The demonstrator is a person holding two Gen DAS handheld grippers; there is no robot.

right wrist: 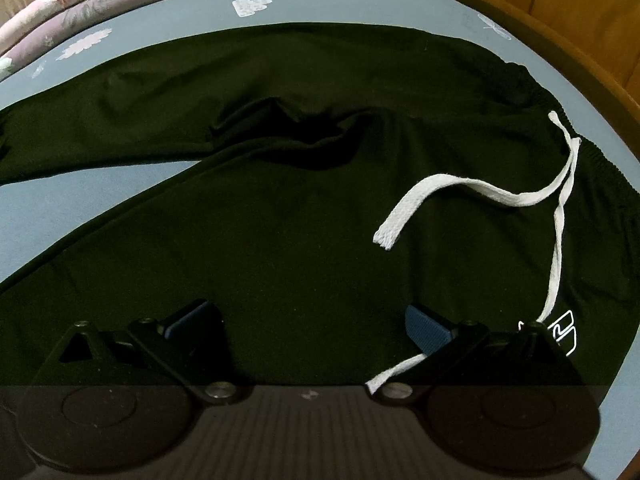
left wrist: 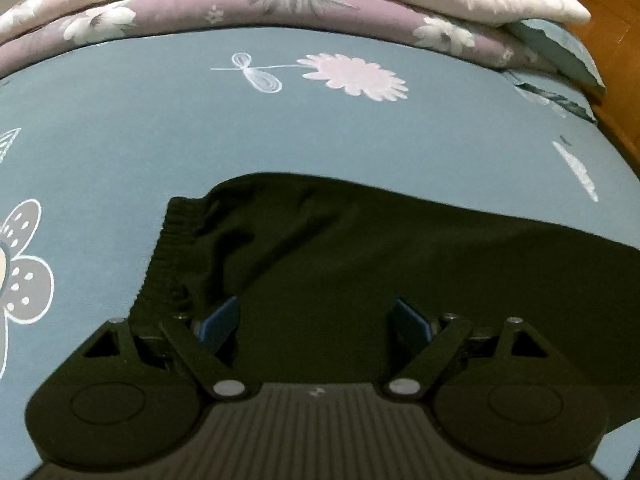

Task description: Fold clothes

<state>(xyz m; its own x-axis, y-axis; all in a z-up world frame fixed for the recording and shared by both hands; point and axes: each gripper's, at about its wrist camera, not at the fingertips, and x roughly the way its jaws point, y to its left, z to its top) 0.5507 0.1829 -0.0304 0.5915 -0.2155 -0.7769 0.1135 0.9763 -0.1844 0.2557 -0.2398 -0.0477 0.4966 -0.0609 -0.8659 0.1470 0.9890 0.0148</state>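
Flat on blue floral bed sheet [left wrist: 120,140]: black trousers [right wrist: 280,220], white drawstring [right wrist: 460,188] loose; left gripper [left wrist: 316,320] and right gripper [right wrist: 308,320] jaws apart, holding nothing

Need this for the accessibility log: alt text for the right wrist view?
The open right gripper hovers low over dark trousers spread on a blue floral bedsheet, gripping nothing. A white drawstring trails from the waistband at right, one end reaching the gripper's linkage.
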